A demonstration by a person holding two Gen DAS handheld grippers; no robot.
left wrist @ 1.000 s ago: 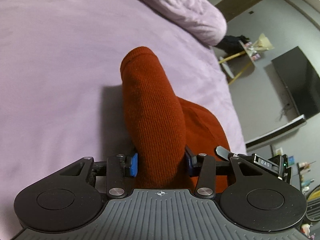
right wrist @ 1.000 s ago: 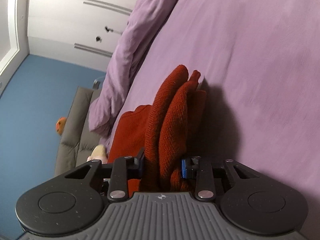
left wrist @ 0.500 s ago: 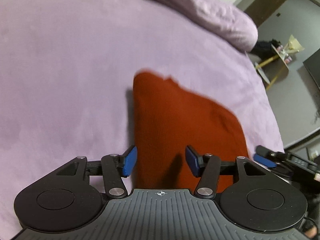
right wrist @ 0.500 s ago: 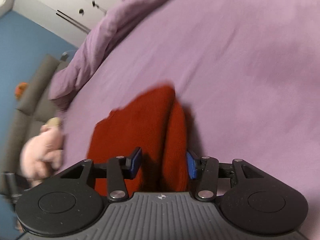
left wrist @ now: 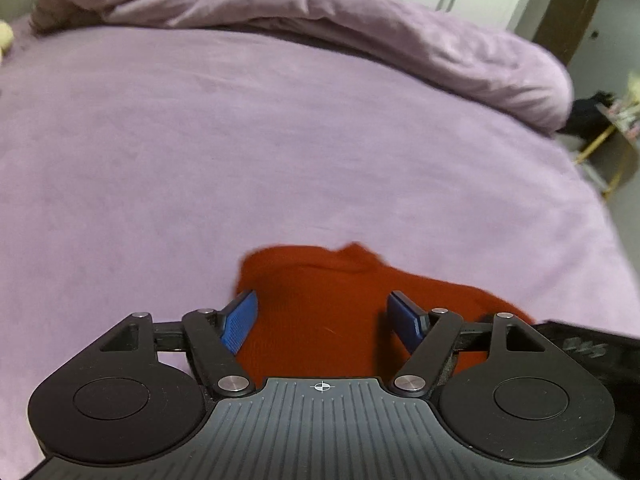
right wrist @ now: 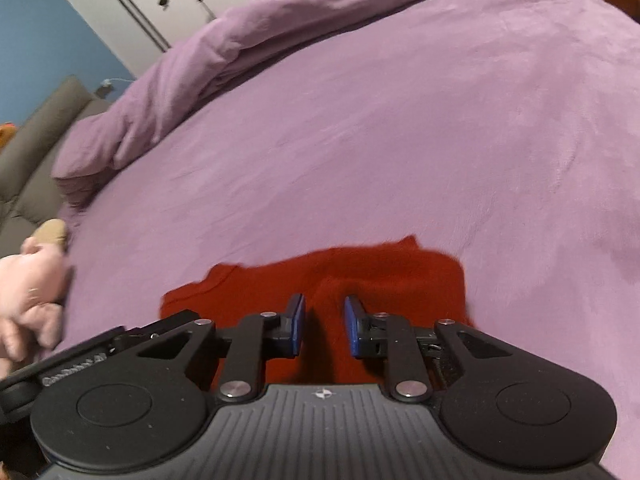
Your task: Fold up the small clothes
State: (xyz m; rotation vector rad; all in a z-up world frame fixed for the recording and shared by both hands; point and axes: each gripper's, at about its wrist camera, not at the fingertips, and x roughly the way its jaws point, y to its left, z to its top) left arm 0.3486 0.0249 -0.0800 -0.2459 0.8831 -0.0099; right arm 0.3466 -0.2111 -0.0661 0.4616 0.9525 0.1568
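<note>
Rust-red knit fills the lower middle of my left wrist view: the small sweater (left wrist: 340,300) lies flat on the purple bed sheet (left wrist: 280,152), close to the near edge of the bed. My left gripper (left wrist: 322,320) is above it with the jaws wide and opening more; the blue pads do not press on the cloth, so nothing is held there. The bunched duvet (left wrist: 360,28) lies along the far side of the bed, well apart from the garment.

In the right wrist view the sweater (right wrist: 360,276) shows as a compact, nearly rectangular shape on the sheet (right wrist: 380,140), with one small bump of fabric at its middle. My right gripper (right wrist: 324,326) has narrow jaws that are closing; the knit is seen between the pads, but I cannot tell if they pinch it, as the picture is blurred. At the left edge a pink plush toy (right wrist: 28,296) sits beside the bed.

I judge the main fold is laid down. What is left, I think, is to flatten the bump and perhaps fold once more.
</note>
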